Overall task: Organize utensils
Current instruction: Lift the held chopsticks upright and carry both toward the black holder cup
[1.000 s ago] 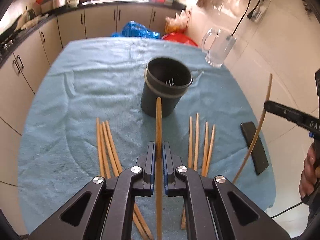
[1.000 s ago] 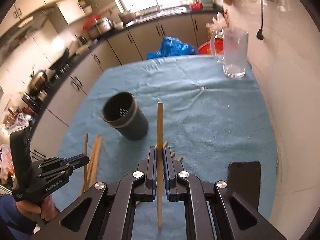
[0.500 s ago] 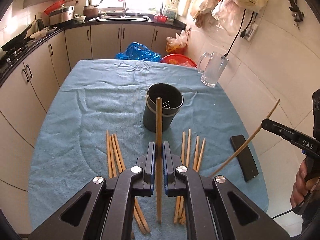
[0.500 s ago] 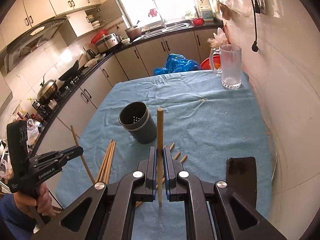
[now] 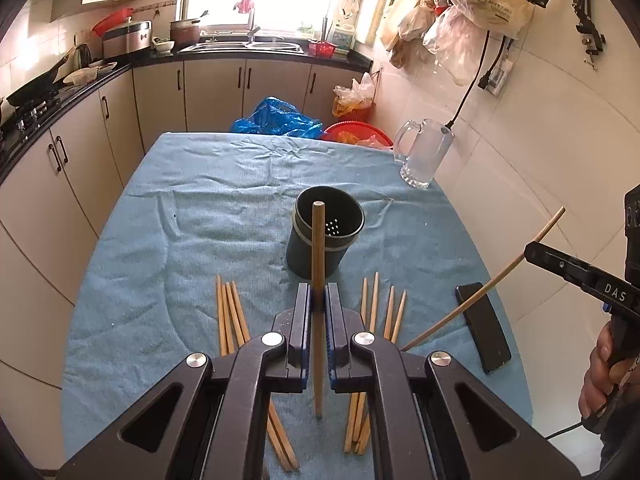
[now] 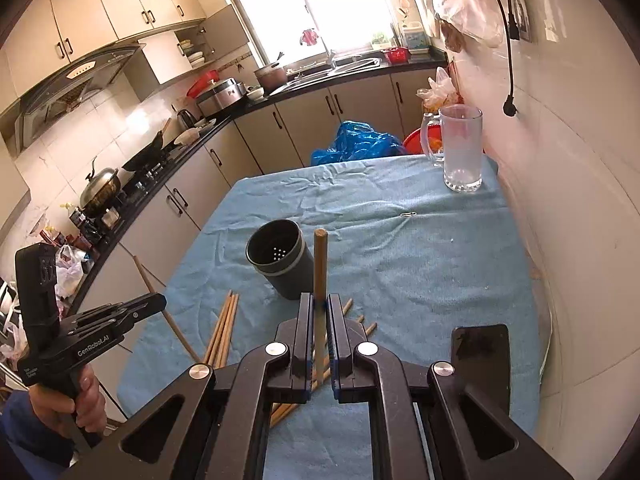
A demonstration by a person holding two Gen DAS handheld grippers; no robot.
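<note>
A table under a wrinkled blue cloth (image 5: 208,216) fills the middle of both views, running up toward the kitchen cabinets at the top of the frame. On it, just above centre, stands a dark utensil holder (image 5: 326,236), upright and with small holes in its bottom. A glass mug (image 5: 424,152) stands at the cloth's upper right corner, and a black phone (image 5: 484,326) lies flat near its right edge. Loose chopsticks lie on the cloth below the holder in two groups, a left bundle (image 5: 229,312) and a right bundle (image 5: 382,308). At the bottom centre of the left wrist view, the left gripper (image 5: 318,304) pinches one chopstick (image 5: 318,248) upright, its top overlapping the holder in the picture. In the right wrist view the right gripper (image 6: 320,312) likewise clamps a second chopstick (image 6: 320,264), whose top shows just right of the holder.
</note>
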